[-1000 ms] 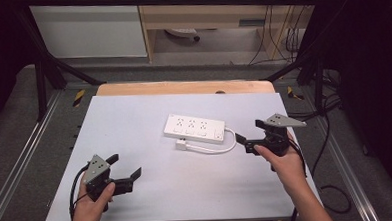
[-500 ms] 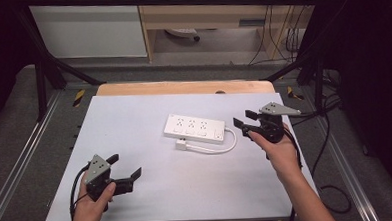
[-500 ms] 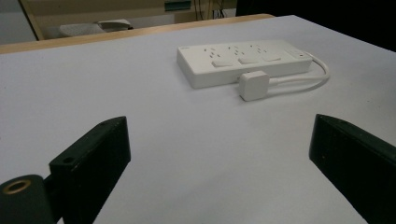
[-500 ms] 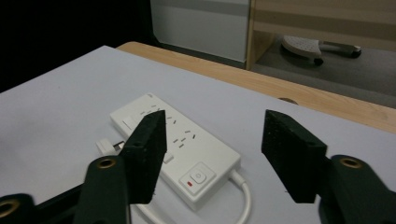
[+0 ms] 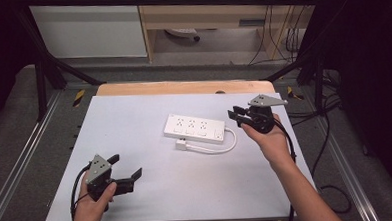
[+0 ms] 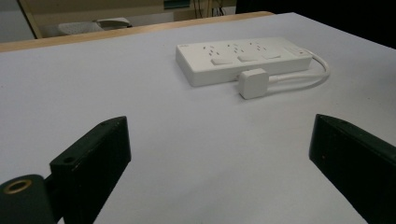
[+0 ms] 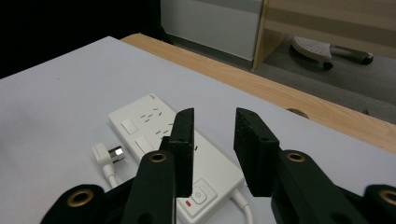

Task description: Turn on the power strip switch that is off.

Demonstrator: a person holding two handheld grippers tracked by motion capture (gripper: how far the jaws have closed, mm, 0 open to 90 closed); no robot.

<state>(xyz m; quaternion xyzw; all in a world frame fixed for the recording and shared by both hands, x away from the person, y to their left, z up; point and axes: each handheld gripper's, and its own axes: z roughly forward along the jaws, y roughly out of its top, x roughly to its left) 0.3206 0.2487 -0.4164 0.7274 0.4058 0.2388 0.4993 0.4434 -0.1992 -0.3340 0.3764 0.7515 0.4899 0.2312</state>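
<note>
High view: we have the power strip (image 5: 194,128) lying flat mid-table, its plug (image 5: 181,144) just beside the front edge, cord (image 5: 220,148) looping round to the right end. Right gripper (image 5: 239,115) hangs just off that right end; its jaws have just been closing to a narrow gap, nothing between them. Left gripper (image 5: 126,169) sits near the front left, well apart from the strip, jaws wide, holding nothing. Risk as we judge it: with the jaws this narrow, the right gripper may not fit over the strip's end and could shove it or jab the switch (image 7: 200,193). The cord loop could also snag a jaw and drag the plug.
</note>
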